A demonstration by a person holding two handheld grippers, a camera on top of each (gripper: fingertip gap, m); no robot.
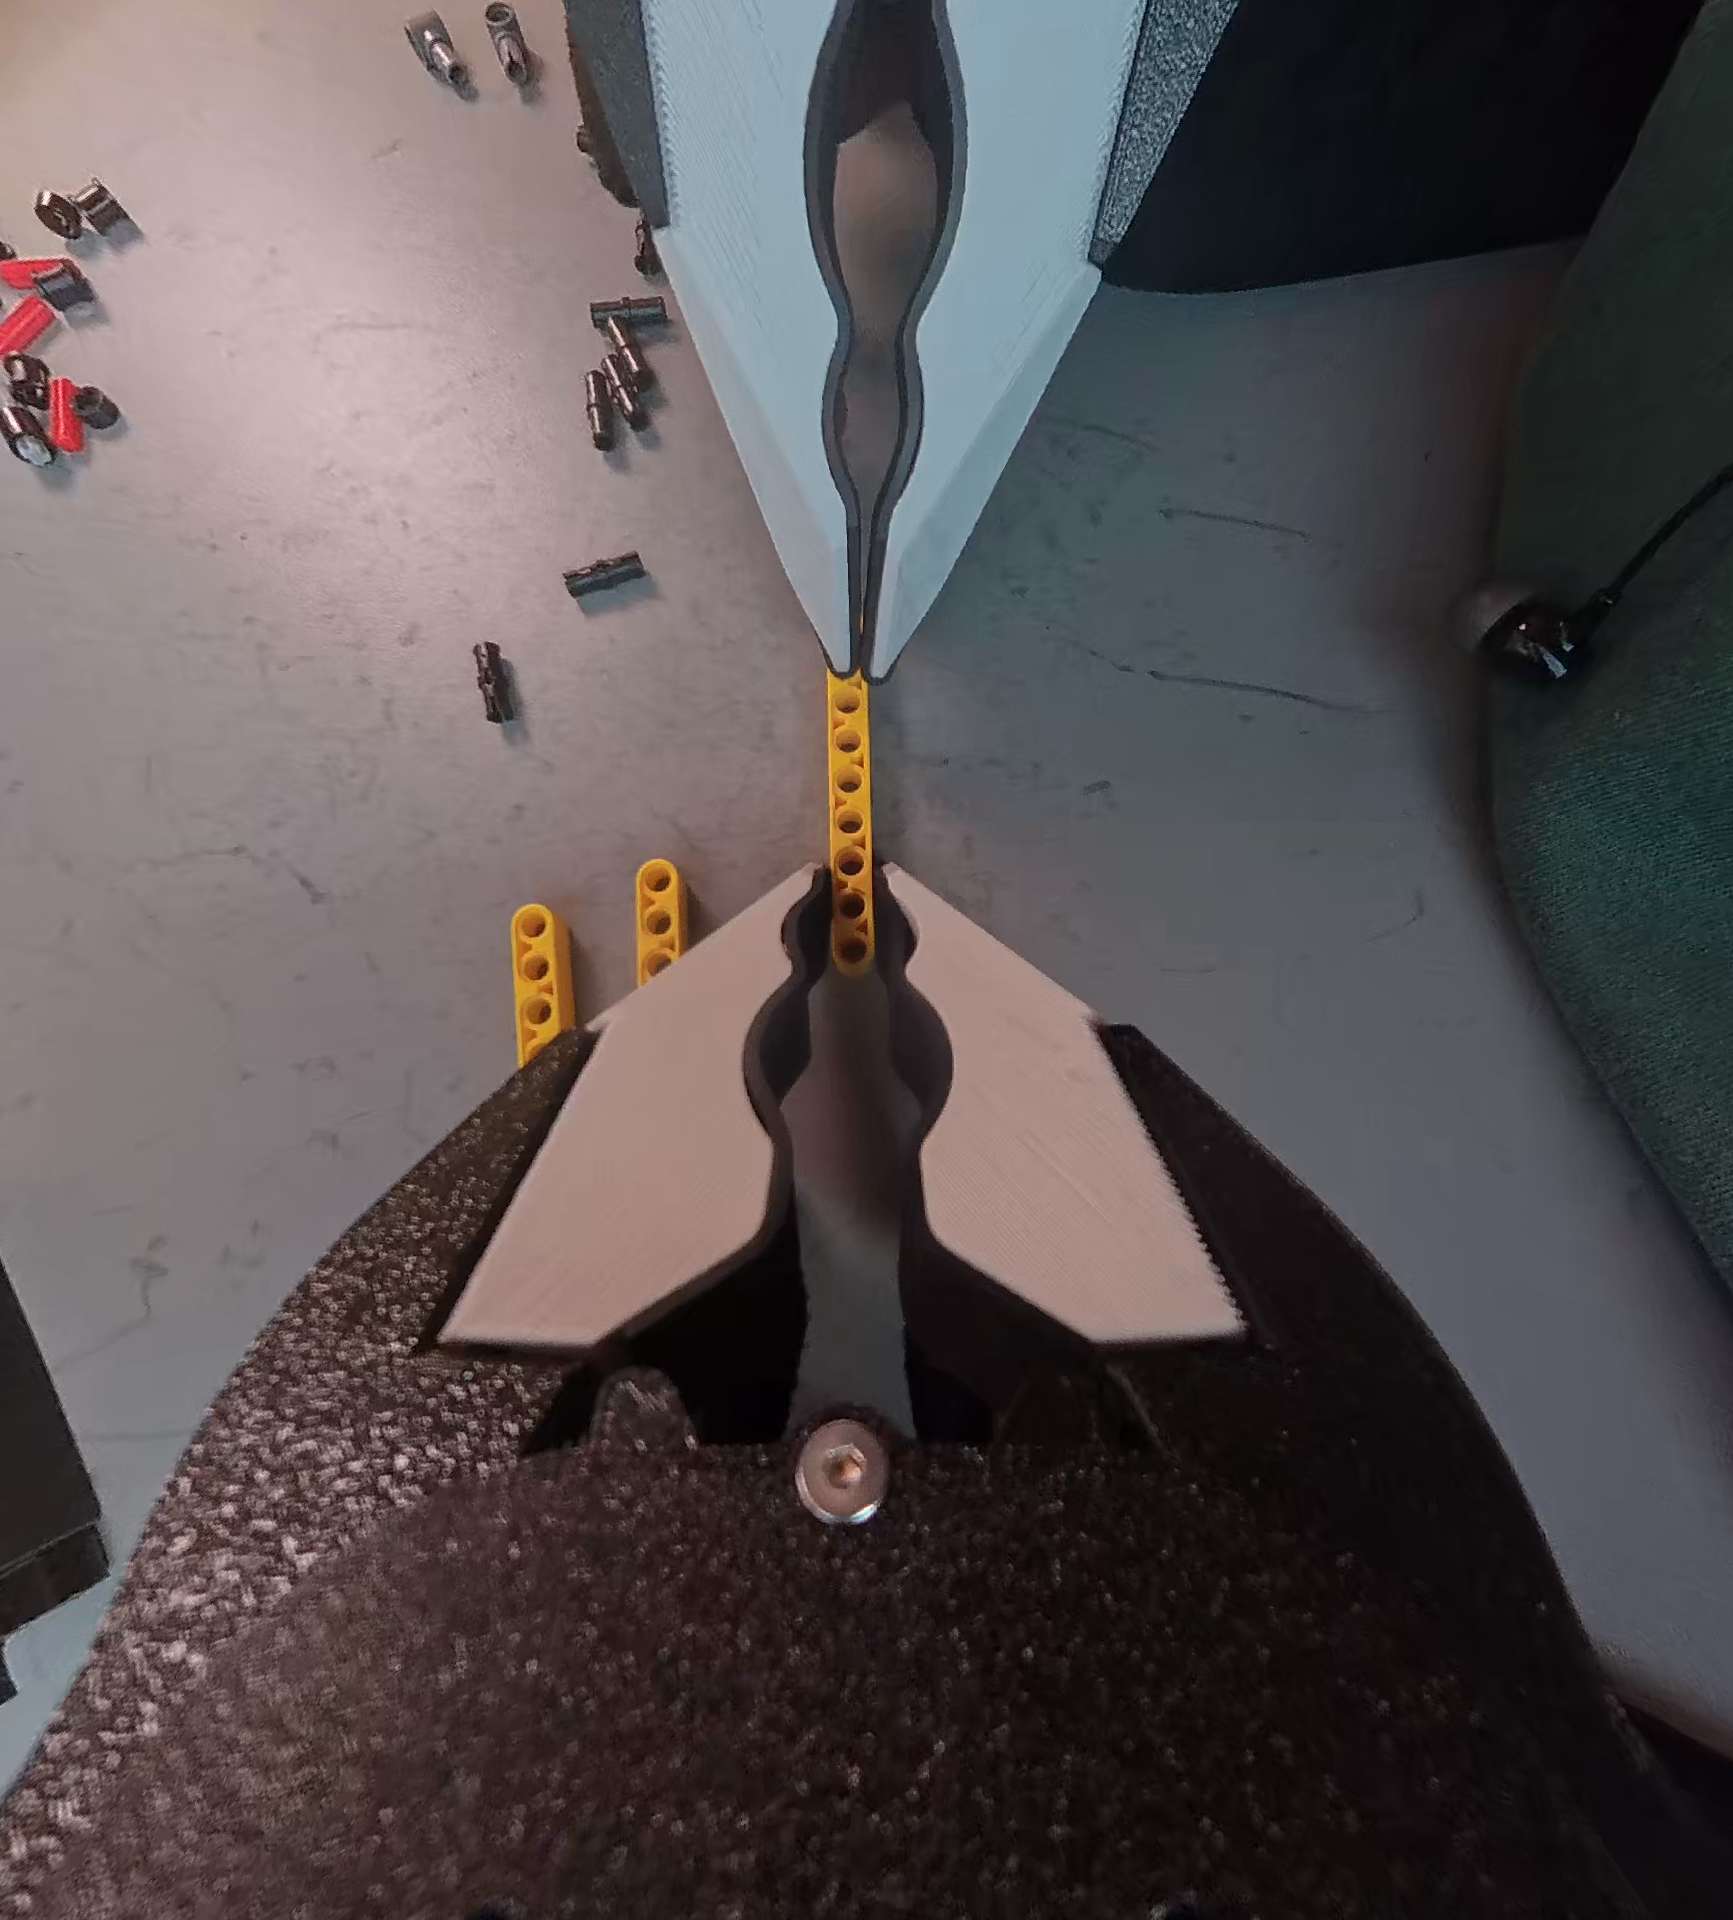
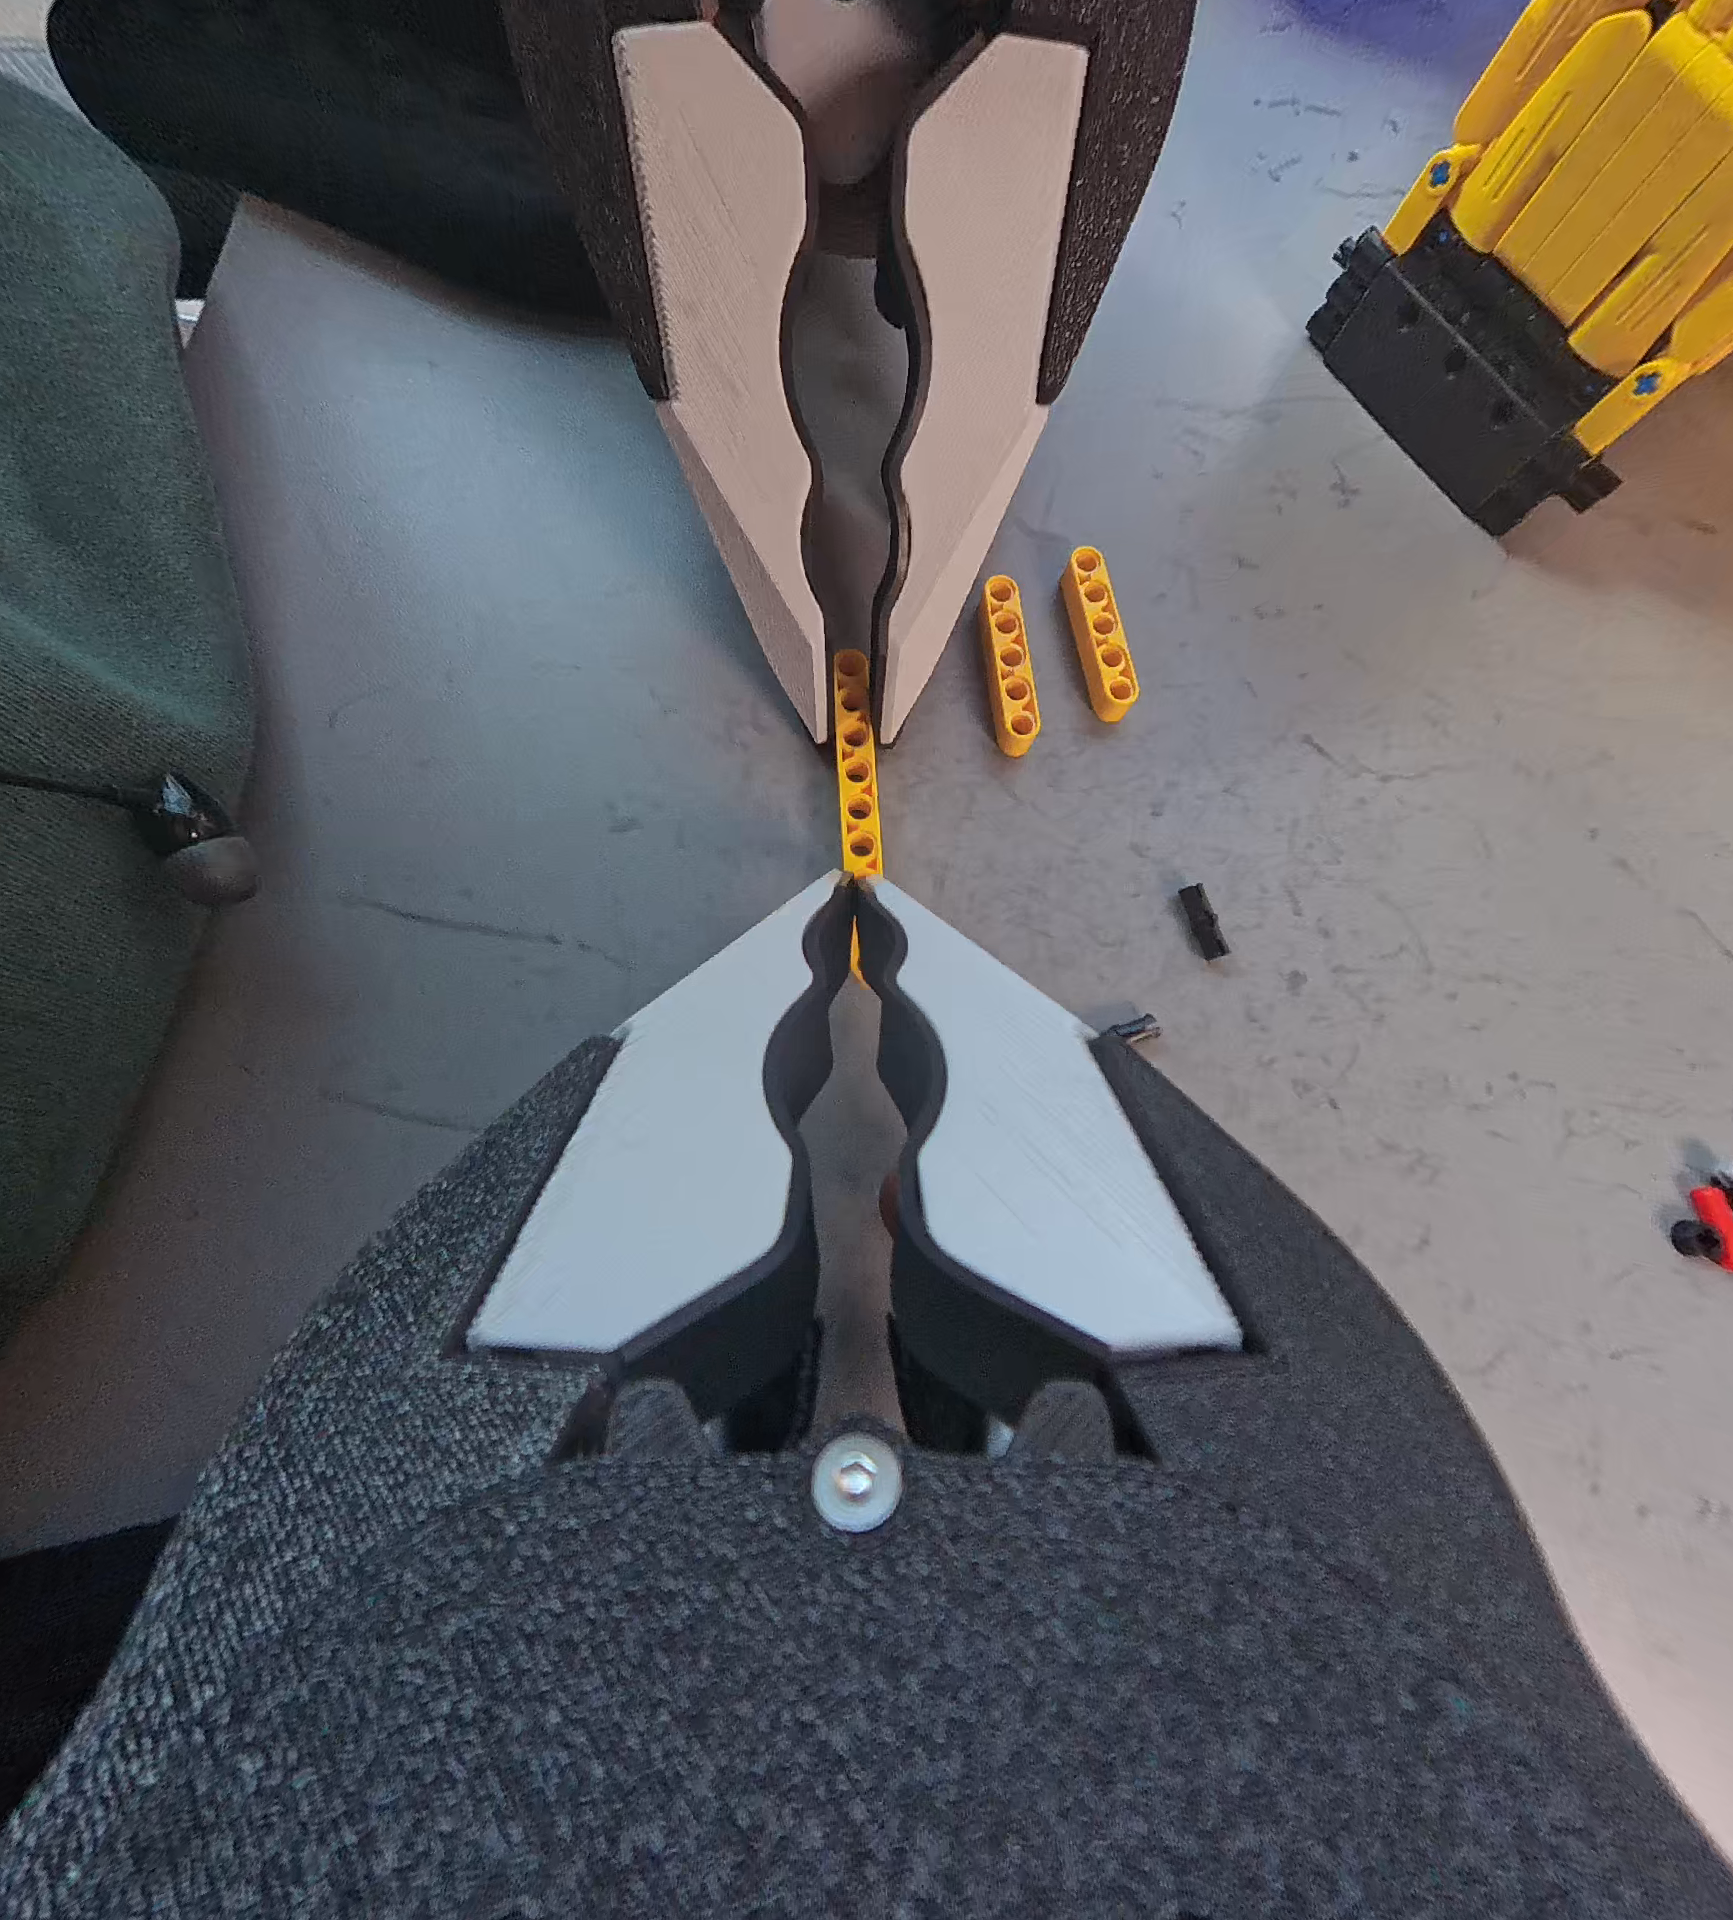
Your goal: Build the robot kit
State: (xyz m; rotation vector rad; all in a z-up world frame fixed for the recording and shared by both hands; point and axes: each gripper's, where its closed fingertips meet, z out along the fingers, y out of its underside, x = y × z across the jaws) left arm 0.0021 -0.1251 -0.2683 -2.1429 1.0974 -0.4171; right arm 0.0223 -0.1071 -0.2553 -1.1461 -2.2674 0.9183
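Grippers meet nose to nose: left hand-held gripper (image 1: 849, 914) and right hand-held gripper (image 2: 854, 914) each clamped on opposite ends of one yellow holed beam (image 1: 849, 800) above the table (image 1: 1205, 831).

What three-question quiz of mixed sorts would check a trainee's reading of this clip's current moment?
1. True or false: only one gripper grips the long yellow beam.
2. How many short yellow beams lie loose beside it? A one, B two, C four.
3. Fill in: the left gripper and right gripper hold the beam at opposite ____.

Key: 1 false, both are shut on it. 2 B. 3 ends.
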